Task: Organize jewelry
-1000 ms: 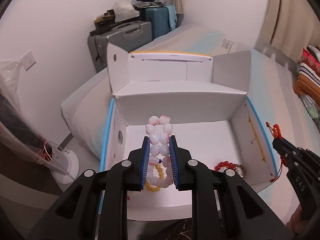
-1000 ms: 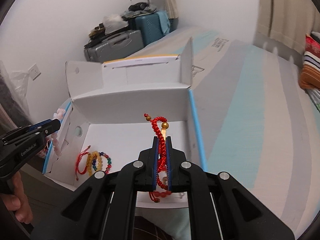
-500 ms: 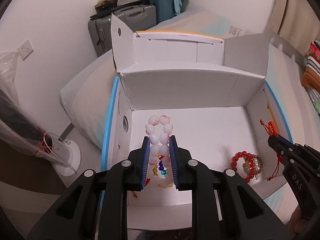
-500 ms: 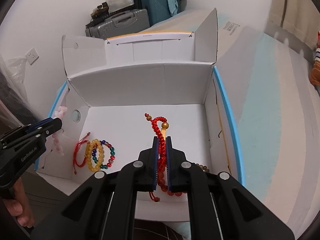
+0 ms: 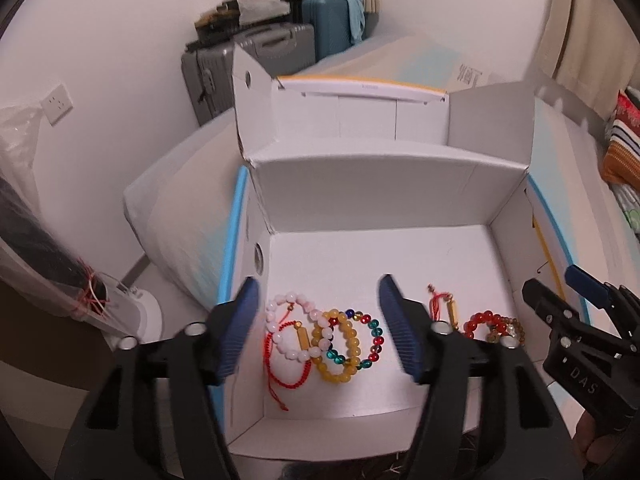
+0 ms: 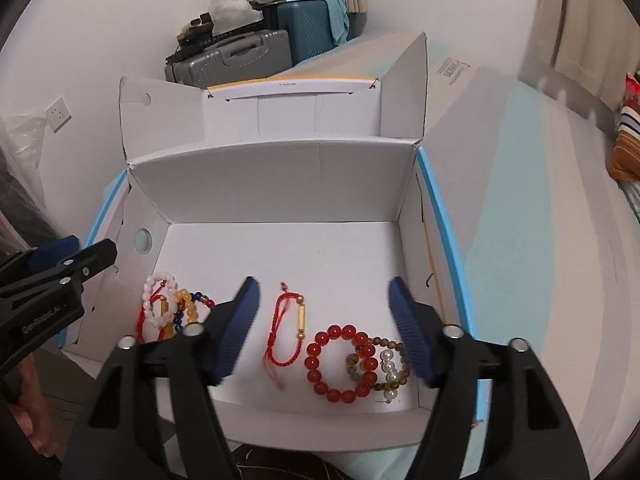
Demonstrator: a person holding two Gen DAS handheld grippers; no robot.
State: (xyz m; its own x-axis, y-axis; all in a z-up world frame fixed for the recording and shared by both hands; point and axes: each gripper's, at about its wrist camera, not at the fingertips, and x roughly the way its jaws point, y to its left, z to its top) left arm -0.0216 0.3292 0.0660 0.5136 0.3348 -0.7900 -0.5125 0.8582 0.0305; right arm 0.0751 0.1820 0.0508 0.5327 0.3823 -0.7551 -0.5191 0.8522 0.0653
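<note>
1. Left wrist view, nearest: left gripper (image 5: 316, 328) spread wide, nothing btwn pads, hovered over L side of box floor. Prob. positioned there because that cluster is its drop zone.
2. Just below/ahead: pink-white bead bracelet (image 5: 290, 330) lay flat on floor, overlapping red cord bracelet (image 5: 286, 354), yellow bead bracelet (image 5: 340, 346) and multicolour bead bracelet (image 5: 366, 338). All bunched near L wall, touching/overlapping; looked like a deliberate group.
3. Right wrist view, nearest: right gripper (image 6: 322, 328) also wide apart, empty, over R half of floor.
4. Btwn its fingers: red cord w/ gold tube (image 6: 286, 330) lay flat, apart from the L cluster. Just beside it to R: red bead bracelet (image 6: 342, 362), touching/overlapping brown-and-pearl bracelet (image 6: 386, 364). Second group, kept near front R corner.
5. Further: white cardboard box (image 6: 280, 184) w/ flaps up, back half of floor bare; blue-edged sides. Flaps open prob. to give both tools room from above.
6. Box sat on bed (image 6: 520, 200), striped cover.
7. Far: suitcases (image 6: 248, 54) stacked vs. wall, wall socket (image 5: 58, 104) at L.
8. Judgement: all visible jewelry in box, sorted into two sides; whether more pieces remain outside can't be told.
</note>
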